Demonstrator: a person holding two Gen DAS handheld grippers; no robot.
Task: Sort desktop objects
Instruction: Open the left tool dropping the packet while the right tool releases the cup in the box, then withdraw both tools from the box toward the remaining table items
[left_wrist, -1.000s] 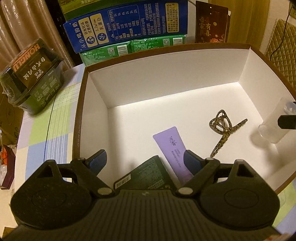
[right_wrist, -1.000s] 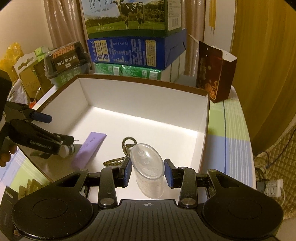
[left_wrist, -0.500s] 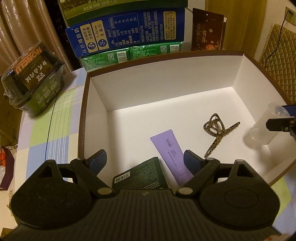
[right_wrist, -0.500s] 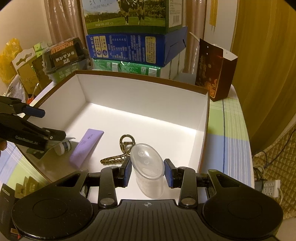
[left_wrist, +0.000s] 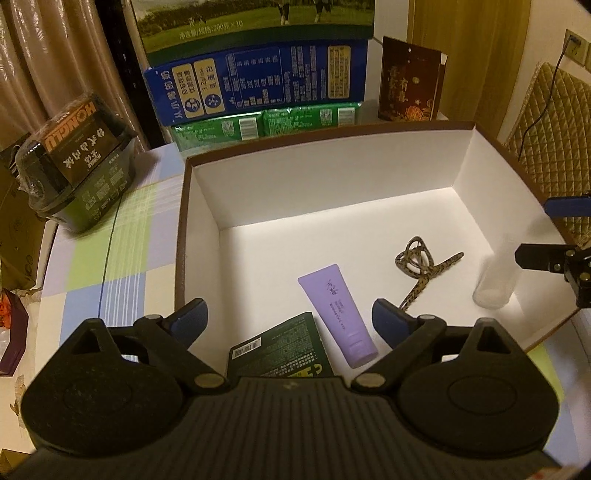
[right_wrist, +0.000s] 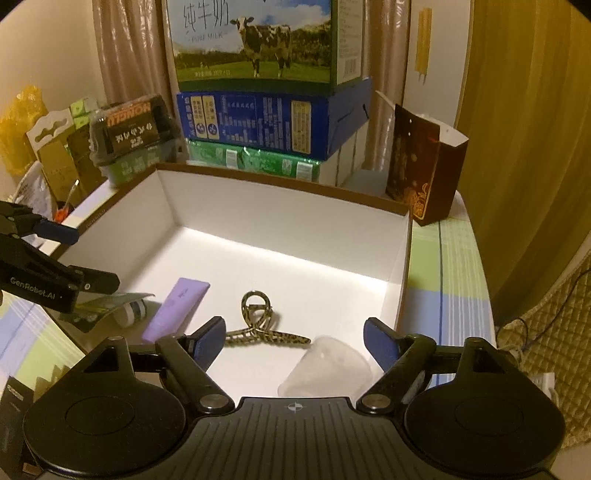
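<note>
— What's hidden at the bottom of the left wrist frame?
— The dark green packet (left_wrist: 282, 350), partly covered by the gripper body.
— And blurred?
— The clear cup (right_wrist: 325, 369), lower centre of the right wrist frame.

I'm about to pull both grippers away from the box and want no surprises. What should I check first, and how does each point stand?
1. Right gripper open: ok, jaws spread wide.
2. Clear cup released: ok, no finger touches it.
3. Cup settled on the box floor: cannot tell, it looks blurred in both views.
4. Left gripper empty: ok, open with nothing between its fingers.
5. Purple tube, hair clip and dark green packet inside the white box: ok.
</note>
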